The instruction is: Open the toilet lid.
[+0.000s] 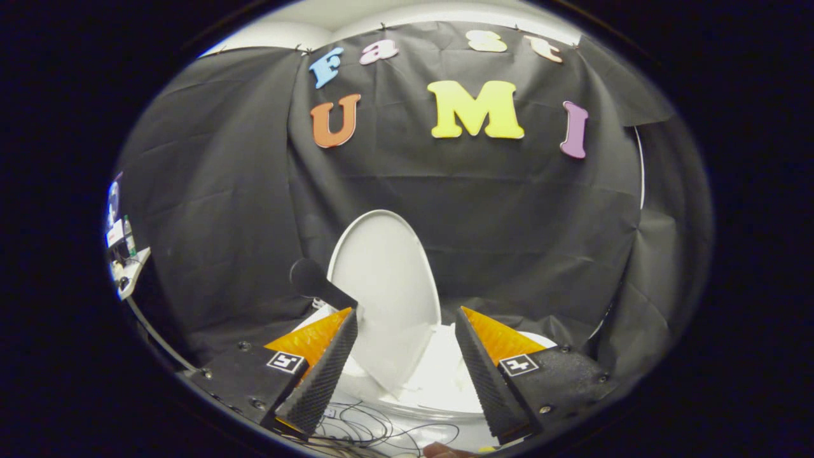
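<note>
The white toilet lid (385, 286) stands raised, nearly upright, rising beyond and between my fingers, closer to the left one. Below it the white seat and bowl rim (445, 381) show between the fingers. A black handle (318, 283) sticks out at the lid's left side, just above the left fingertip. My gripper (407, 318) is open with a wide gap; the left finger (327, 369) is near the lid's edge, and the right finger (480, 369) is apart from it. Nothing is pressed between them.
Black cloth walls close in behind and on both sides of the toilet. Thin black cables (375, 429) lie on the white surface under the fingers. A shelf with small items (124, 254) sits far left. Part of a hand (445, 450) shows at the bottom.
</note>
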